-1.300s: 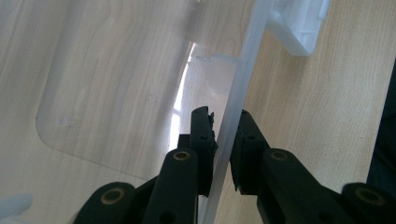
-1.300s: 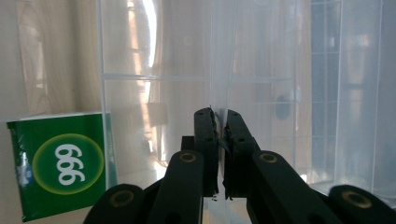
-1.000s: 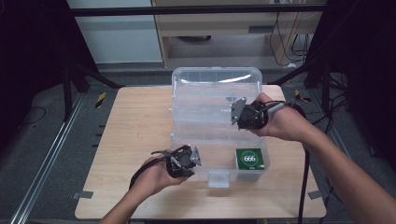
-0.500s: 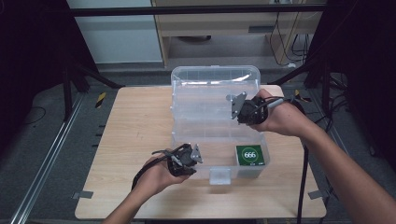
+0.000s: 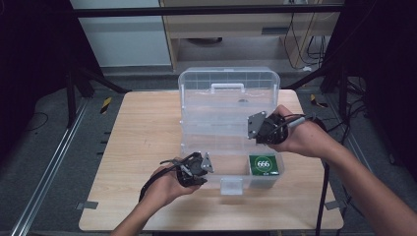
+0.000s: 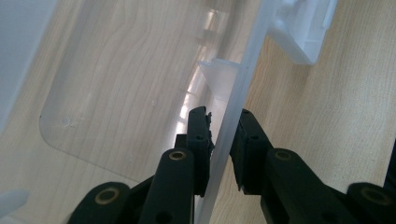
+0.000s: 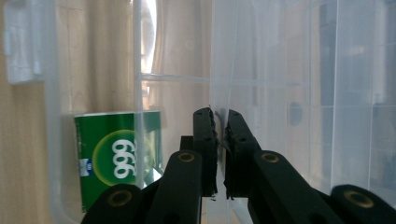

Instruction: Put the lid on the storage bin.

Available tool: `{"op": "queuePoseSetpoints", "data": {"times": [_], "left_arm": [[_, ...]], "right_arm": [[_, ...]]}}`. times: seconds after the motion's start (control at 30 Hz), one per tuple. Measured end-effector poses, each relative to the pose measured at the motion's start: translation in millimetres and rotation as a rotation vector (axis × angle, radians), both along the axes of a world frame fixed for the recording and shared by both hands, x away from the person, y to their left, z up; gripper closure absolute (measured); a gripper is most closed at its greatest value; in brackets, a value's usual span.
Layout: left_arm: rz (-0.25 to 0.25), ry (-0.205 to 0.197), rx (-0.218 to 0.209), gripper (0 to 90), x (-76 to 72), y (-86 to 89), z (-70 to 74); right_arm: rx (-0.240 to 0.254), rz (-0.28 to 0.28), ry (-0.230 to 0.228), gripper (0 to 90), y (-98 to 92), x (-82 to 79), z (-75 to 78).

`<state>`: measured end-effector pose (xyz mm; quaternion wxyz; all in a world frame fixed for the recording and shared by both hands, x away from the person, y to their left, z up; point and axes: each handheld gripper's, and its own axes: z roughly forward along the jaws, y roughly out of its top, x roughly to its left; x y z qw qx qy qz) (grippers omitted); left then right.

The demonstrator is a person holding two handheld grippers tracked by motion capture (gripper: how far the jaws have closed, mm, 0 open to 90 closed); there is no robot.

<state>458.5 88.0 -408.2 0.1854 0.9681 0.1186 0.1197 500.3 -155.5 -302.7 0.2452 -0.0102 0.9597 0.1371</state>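
**Both grippers on the clear box: thin plastic, light grip**

You are working at a clear plastic storage box [image 5: 216,142] that is sitting open near the middle of the wooden counter [image 5: 142,128], its lid [image 5: 228,91] standing up at 12 o'clock with a white handle [image 5: 227,87].

Your left gripper [image 5: 204,164] is at the box's front wall, toward 7 o'clock. In the left gripper view its jaws are straddling that thin clear wall [image 6: 233,116], one inside and one outside; a sliver of gap is showing on the outer side, so I cannot tell whether they are fully clamped.

Your right gripper [image 5: 258,129] is reaching in from 3 o'clock. In the right gripper view its jaws are nearly together on a thin clear partition edge [image 7: 219,70].

A green packet printed "666" [image 5: 265,164] is lying in the front-right compartment, toward 5 o'clock.

The box is probably light, smooth and springy: expect walls to flex and slip. Take hold low on a wall or near a corner or rib, where the plastic is likely stiffest.
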Motion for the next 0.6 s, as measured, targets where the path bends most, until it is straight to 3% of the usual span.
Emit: {"op": "queuePoseSetpoints", "data": {"times": [0.07,0.1,0.13,0.17,0.2,0.27,0.3,0.33,0.37,0.6], "left_arm": [[0.007,-0.003,-0.001,77.9,-1.0,0.4,-0.1],[-0.012,0.027,-0.027,77.7,-1.1,-0.3,-2.6],[0.049,0.055,-0.049,77.6,-6.2,-0.6,-4.2],[0.049,0.055,-0.049,77.5,-6.2,-0.6,-4.2],[-0.024,0.005,-0.032,77.4,-0.7,-0.7,-3.0],[-0.025,-0.003,-0.031,77.0,-1.7,-0.6,-3.3],[0.036,0.034,-0.043,76.8,-7.2,-0.5,-4.4],[0.036,0.034,-0.043,76.6,-7.2,-0.5,-4.4],[-0.022,-0.006,-0.031,76.5,-2.3,-0.6,-3.4],[-0.010,-0.018,-0.039,75.7,-4.3,-0.2,-4.2]], "right_arm": [[0.004,0.001,0.003,84.8,-1.3,-3.7,-1.8],[0.010,0.000,0.008,84.6,-3.2,-7.6,-4.3],[0.014,0.003,0.010,84.5,-4.2,-9.1,-5.4],[0.014,0.003,0.010,84.5,-4.2,-9.1,-5.4],[0.022,0.004,0.014,84.4,-6.3,-12.5,-7.5],[0.025,0.008,0.015,84.3,-7.8,-14.6,-8.9],[0.029,0.009,0.018,84.3,-8.7,-15.5,-9.5],[0.029,0.009,0.018,84.3,-8.7,-15.5,-9.5],[0.039,0.011,0.027,84.3,-10.6,-16.6,-10.8],[0.045,0.016,0.034,84.1,-11.2,-21.7,-14.4]]}}
